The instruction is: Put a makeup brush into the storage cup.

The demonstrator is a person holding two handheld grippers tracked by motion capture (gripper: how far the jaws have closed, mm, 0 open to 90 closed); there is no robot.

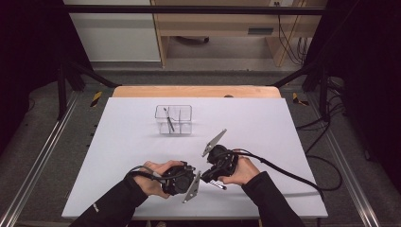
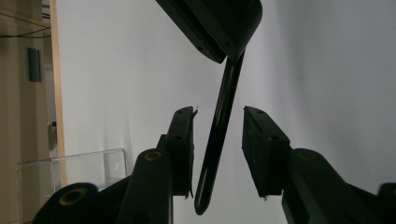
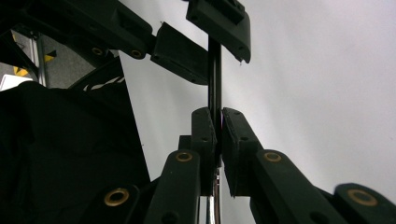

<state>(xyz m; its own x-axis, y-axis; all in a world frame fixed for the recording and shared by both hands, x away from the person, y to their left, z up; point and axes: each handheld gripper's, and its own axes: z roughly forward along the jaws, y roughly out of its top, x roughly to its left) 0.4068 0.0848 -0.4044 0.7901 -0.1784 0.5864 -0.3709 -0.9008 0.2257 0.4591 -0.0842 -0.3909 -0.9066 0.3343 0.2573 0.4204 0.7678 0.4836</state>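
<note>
Up close: R gripper (image 3: 218,123) jaws pinching black utensil handle (image 3: 214,79); L gripper (image 2: 218,135) jaws spread around it.

- The bench (image 1: 283,127) has a white top, with a strip of pale wood showing along its far edge.
- Grey carpeted floor (image 1: 42,142) lies to both sides of the bench and beyond it.
- Metal rails (image 1: 35,175) run along the floor just left and right of the bench.
- A black frame bar (image 1: 189,9) crosses above the bench's far side, with slanted struts coming down towards its far corners.
- Beyond the bench stands a light wooden desk (image 1: 213,23); a white panel (image 1: 118,33) stands to its left.
- Black cables (image 1: 293,42) hang beside the desk's right leg.
- Yellow-and-black striped markers (image 1: 96,98) sit on the floor near the bench's far corners.
</note>
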